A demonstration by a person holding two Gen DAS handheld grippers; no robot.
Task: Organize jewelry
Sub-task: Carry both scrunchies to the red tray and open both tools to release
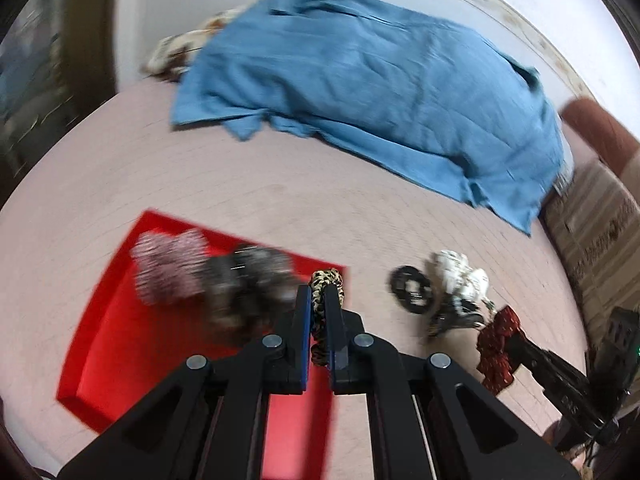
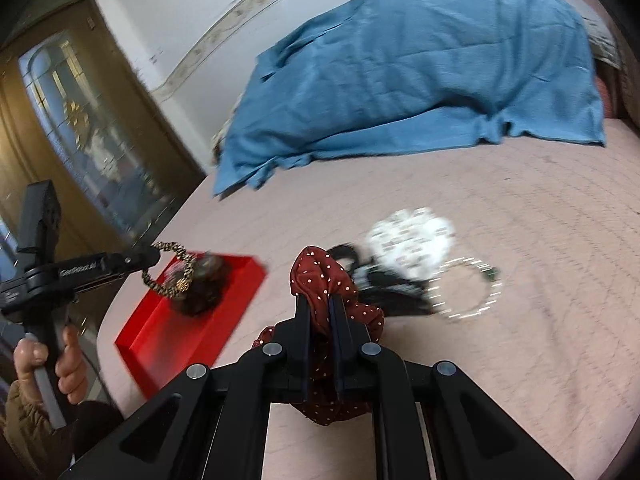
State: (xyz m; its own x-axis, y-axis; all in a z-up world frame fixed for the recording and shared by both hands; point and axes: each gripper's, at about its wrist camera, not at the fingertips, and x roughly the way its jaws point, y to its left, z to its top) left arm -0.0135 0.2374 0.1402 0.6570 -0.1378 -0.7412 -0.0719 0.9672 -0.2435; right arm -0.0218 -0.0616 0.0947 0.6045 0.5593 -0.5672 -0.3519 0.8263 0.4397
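The left tongs pinch a leopard scrunchie over the red tray; the right tongs pinch a red dotted scrunchie above the bed. Either thin grip could slip and drop its scrunchie short of the tray, which holds a pink scrunchie and a dark scrunchie.

The pink bed carries a red tray; right of the tray lie a white scrunchie, a black scrunchie and a bead bracelet; behind it, a blue cloth.
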